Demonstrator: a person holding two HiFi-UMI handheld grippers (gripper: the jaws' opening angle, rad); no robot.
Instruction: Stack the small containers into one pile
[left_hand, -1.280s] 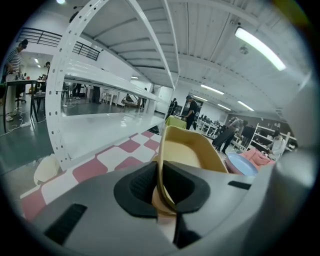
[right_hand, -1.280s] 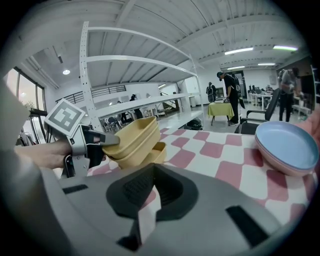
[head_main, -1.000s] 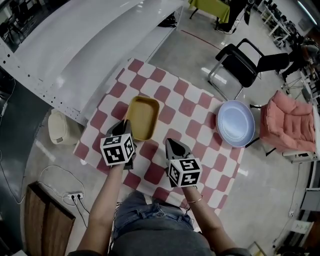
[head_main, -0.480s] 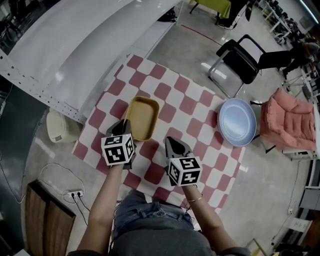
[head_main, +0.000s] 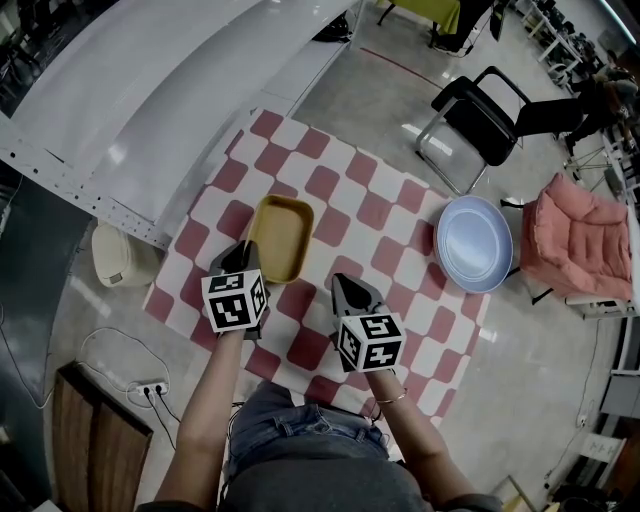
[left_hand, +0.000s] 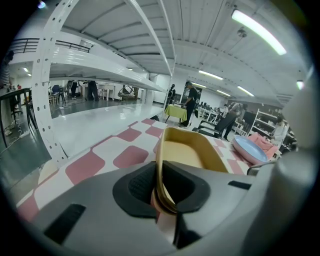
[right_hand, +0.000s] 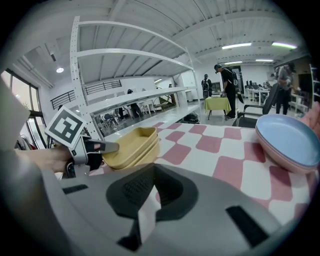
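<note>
Yellow containers (head_main: 281, 236) sit nested in one pile on the bench (head_main: 390, 215), directly ahead of the left claw (head_main: 243, 262) and ahead and to the left of the right claw (head_main: 348, 292). The right gripper view shows at least two shells seated one inside the other, rims nearly level. The exact count cannot be read.

Left claw: pinching the near short rim of the pile, one jaw inside the tray and one outside its wall. Whether the bite takes every rim or only the top one cannot be told.

Right claw: pressed together with nothing between the jaws. It is held over the bench just beside the left claw, apart from the pile.

Handling properties (judged from appearance, not measured): the trays look like thin moulded plastic. They are probably light, fairly stiff along the rolled rim and more flexible across the wall. The finish appears smooth and may slip under a shallow bite. Breakage risk seems low. The likelier fault is the pile tilting, or the shells sliding apart, when drawn by one end.

Recommended hold: the middle of a short end, jaws seated deep enough to cover the rolled lip. To lift the whole pile, a second hold on the short end farthest from the left claw would likely keep it level.

A blue plate (head_main: 474, 244) lies well to the right of the right claw, apart from the pile.
</note>
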